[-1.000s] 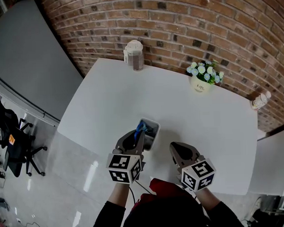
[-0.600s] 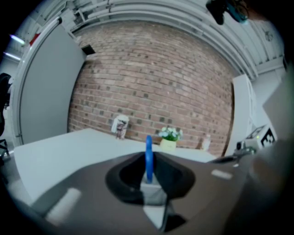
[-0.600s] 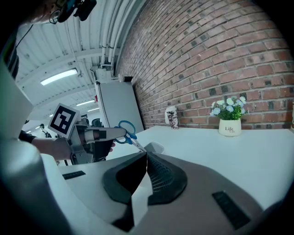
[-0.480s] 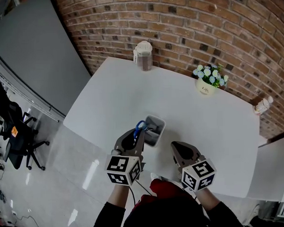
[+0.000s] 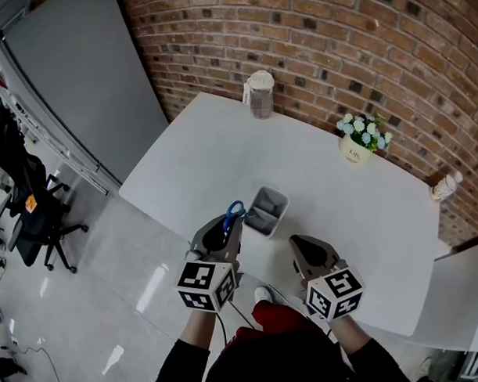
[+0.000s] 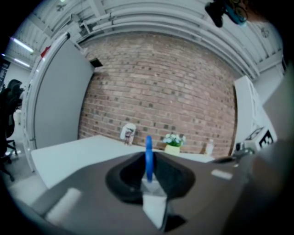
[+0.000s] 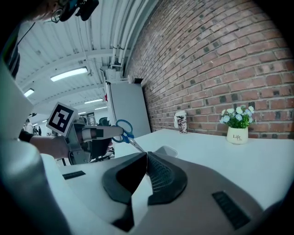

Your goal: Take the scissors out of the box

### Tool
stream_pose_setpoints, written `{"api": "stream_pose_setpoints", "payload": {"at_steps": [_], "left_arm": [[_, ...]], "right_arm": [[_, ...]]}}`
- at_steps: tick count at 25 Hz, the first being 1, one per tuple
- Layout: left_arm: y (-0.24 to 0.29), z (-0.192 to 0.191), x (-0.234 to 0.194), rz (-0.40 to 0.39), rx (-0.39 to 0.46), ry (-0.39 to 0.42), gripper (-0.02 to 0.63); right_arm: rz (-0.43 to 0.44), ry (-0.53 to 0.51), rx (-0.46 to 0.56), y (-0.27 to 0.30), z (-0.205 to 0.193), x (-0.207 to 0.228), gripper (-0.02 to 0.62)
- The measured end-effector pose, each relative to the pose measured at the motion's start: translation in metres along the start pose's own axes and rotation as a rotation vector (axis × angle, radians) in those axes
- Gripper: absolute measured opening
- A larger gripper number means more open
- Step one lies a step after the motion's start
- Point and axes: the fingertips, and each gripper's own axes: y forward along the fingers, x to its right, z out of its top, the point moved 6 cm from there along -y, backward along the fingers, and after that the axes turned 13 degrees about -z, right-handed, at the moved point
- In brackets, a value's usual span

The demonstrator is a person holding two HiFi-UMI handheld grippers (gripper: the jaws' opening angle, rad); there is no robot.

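Worktop (image 5: 214, 148): white, mid-frame; a hard landing for anything dropped.
Box (image 5: 280, 200): centre, unheld; blades snagging its rim could tip it.
Right gripper (image 5: 298, 244): lower right, fingers together, empty.
Left gripper (image 5: 229, 226): lower left, fingers clamped on the scissors (image 5: 235, 211).
Scissors: blue handle just left of the box; pinched thinly, they may swivel or slip.

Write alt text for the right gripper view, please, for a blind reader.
The left gripper holds blue-handled scissors by the handle, blades slanting down toward a small box on a white table. In front, the right gripper is shut and empty; a flower pot stands by the brick wall.
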Motion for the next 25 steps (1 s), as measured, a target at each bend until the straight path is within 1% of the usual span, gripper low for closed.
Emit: {"api": "stream_pose_setpoints", "payload": {"at_steps": [10, 17, 25], "left_arm": [[-0.051, 0.004, 0.006, 0.077, 0.04, 0.017, 0.048], [-0.09, 0.004, 0.007, 0.138, 0.072, -0.002, 0.048], [-0.132, -0.005, 0.011, 0.204, 0.076, -0.011, 0.048]], "right_arm": [[0.071, -0.051, 0.029, -0.012, 0.004, -0.033, 0.009], [0.119, -0.079, 0.04, -0.021, 0.006, -0.058, 0.008], [0.178, -0.099, 0.049, -0.031, 0.005, -0.086, 0.009]]}}
